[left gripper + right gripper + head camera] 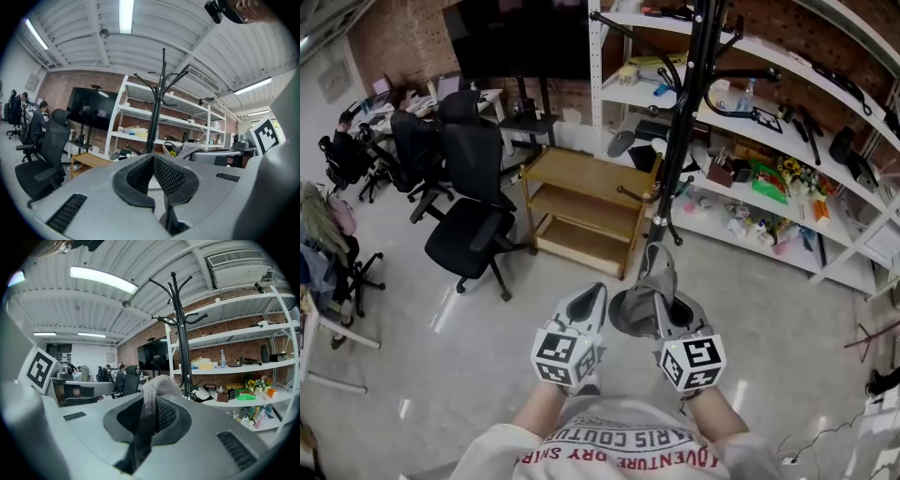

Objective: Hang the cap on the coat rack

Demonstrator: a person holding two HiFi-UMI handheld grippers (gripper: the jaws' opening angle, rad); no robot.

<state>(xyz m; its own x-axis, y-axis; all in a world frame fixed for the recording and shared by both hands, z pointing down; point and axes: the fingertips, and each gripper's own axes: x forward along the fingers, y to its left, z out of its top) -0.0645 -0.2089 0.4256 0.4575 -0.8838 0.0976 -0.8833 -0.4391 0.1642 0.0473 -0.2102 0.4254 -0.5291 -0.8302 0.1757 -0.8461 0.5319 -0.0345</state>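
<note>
Before the rack (682, 150), we held the cap (630, 317) clamped in our right gripper (664, 281), low, below the rack's hooks. Our left gripper (598, 291) sat alongside, jaws together on nothing. Behind the rack, white shelves (596, 84) carried bottles, boxes and flowers.

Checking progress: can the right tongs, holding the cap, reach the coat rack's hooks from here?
Probably yes: the right tongs grip the cap, and the coat rack stands ahead with nothing standing between.
</note>
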